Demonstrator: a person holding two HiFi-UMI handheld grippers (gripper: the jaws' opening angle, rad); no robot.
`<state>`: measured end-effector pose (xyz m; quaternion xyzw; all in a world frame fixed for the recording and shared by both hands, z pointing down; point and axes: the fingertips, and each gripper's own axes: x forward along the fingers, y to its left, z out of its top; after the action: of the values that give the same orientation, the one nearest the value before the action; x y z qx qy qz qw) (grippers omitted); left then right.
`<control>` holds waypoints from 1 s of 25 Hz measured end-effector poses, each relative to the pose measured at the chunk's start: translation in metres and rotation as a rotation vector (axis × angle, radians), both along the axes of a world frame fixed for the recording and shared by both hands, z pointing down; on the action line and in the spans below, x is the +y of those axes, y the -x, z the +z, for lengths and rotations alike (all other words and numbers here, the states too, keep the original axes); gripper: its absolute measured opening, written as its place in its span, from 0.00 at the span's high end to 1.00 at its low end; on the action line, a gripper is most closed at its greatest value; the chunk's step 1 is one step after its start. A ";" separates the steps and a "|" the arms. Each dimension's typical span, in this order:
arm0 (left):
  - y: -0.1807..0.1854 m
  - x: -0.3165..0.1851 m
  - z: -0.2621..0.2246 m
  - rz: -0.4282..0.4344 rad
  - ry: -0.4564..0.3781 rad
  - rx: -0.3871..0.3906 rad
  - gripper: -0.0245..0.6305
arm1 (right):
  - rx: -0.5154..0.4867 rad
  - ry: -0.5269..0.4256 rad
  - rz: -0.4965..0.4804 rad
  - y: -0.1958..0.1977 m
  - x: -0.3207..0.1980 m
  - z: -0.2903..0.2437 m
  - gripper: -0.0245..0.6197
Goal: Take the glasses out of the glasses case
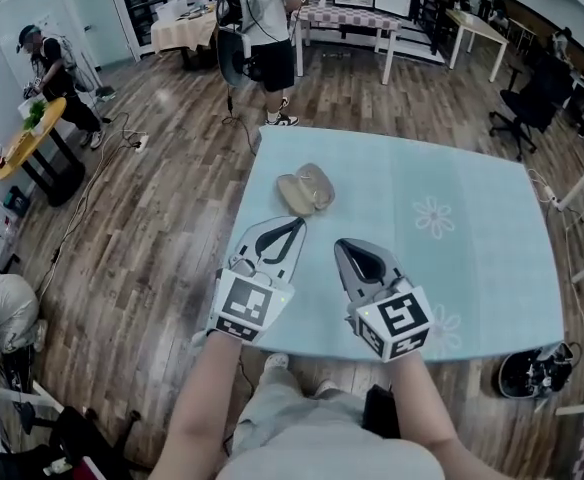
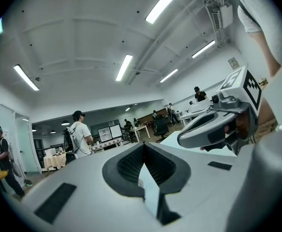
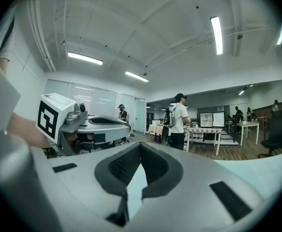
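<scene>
A beige glasses case (image 1: pixel 305 190) lies on the light blue tablecloth (image 1: pixel 442 258), left of the middle. Its two rounded halves sit side by side; I cannot make out any glasses in it. My left gripper (image 1: pixel 298 225) hovers just short of the case, pointing at it, jaws shut and empty. Beside it on the right is my right gripper (image 1: pixel 341 245), also shut with nothing held. In the left gripper view the left gripper (image 2: pixel 143 145) points up over the table, and the right gripper (image 2: pixel 212 127) shows alongside. The right gripper (image 3: pixel 140 145) sees the left gripper (image 3: pixel 98 124). Neither gripper view shows the case.
A person (image 1: pixel 269 28) stands on the wooden floor beyond the table's far edge. Desks (image 1: pixel 347 18) and office chairs (image 1: pixel 532 103) fill the room behind. A dark bag (image 1: pixel 537 370) lies on the floor by the table's near right corner.
</scene>
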<state>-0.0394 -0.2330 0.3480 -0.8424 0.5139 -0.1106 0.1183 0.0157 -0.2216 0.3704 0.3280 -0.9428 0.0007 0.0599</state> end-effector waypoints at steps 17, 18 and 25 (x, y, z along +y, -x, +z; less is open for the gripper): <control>0.067 -0.097 0.035 0.196 0.114 -0.082 0.95 | 0.105 0.005 0.109 0.070 -0.098 0.016 0.95; 0.071 -0.105 0.037 0.199 0.122 -0.066 0.95 | 0.113 0.011 0.120 0.071 -0.106 0.019 0.95; 0.079 -0.141 0.068 0.202 0.179 0.056 0.95 | 0.186 0.079 0.174 0.080 -0.147 0.055 0.95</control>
<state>-0.1187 -0.3743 0.4165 -0.8998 0.4178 -0.1198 0.0388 -0.0646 -0.3686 0.4258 0.4045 -0.9004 0.0124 0.1598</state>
